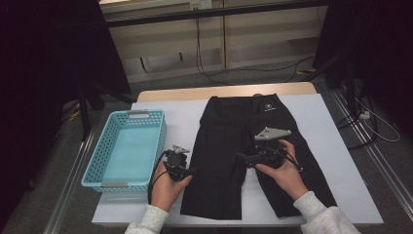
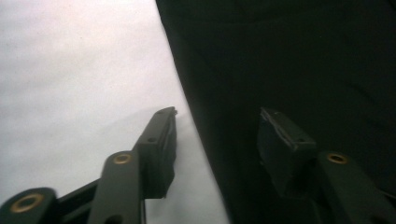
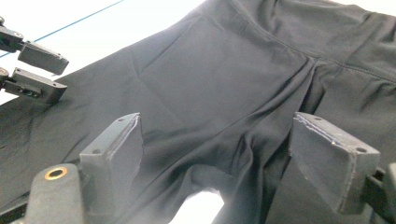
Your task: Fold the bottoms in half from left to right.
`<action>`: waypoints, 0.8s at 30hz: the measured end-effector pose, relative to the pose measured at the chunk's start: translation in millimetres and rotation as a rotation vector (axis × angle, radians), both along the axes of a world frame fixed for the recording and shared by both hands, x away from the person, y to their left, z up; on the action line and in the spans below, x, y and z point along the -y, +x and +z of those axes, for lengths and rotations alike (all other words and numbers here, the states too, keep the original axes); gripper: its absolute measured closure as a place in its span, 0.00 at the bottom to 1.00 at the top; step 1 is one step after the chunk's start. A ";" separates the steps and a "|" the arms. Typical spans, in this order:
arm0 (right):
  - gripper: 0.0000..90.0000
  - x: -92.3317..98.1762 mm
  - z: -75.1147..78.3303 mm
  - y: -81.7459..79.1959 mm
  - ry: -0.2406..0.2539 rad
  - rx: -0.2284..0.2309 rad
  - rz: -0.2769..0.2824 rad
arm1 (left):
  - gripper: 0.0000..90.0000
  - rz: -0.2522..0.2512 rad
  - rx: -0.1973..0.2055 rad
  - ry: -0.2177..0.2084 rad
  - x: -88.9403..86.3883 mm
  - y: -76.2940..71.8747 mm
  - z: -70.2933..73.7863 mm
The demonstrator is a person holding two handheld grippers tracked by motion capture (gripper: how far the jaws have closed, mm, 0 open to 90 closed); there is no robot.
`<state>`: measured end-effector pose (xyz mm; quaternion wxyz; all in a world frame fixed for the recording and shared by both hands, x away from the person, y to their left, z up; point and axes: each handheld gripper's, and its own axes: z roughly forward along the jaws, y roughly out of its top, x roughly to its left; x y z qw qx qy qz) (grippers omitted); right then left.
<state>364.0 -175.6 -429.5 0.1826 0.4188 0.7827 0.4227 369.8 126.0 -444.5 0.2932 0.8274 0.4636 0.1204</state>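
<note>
Two grippers work at a pair of black shorts that lie spread flat on the white-covered table, waistband toward the far edge and both legs pointing at the person. The left gripper sits low at the outer hem of the left leg; in the left gripper view one jaw rests over the white cover and the other over the dark cloth, so the fabric's edge runs between them. Its jaws stand partly apart and no pad clearly presses on the cloth, so nothing is grasped yet. The right gripper hovers over the crotch area, between the two legs; in its own view the jaws are spread wide with the bunched seam lying between them but not pinched, and a patch of white cover shows through the gap below. The left gripper's tips appear there too, at the far edge of the cloth. A light blue plastic basket stands on the table just left of the shorts, beside the left hand.
</note>
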 end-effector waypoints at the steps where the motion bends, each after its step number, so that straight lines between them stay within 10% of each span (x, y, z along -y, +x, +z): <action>1: 0.20 -0.5 -0.2 0.2 0.000 0.001 0.000 | 0.57 0.006 -0.001 -0.005 0.5 -0.3 -0.2; 24: 0.20 -1.9 -1.2 1.0 0.001 -0.006 -0.001 | 0.80 0.017 -0.022 -0.062 -2.1 -0.6 -0.7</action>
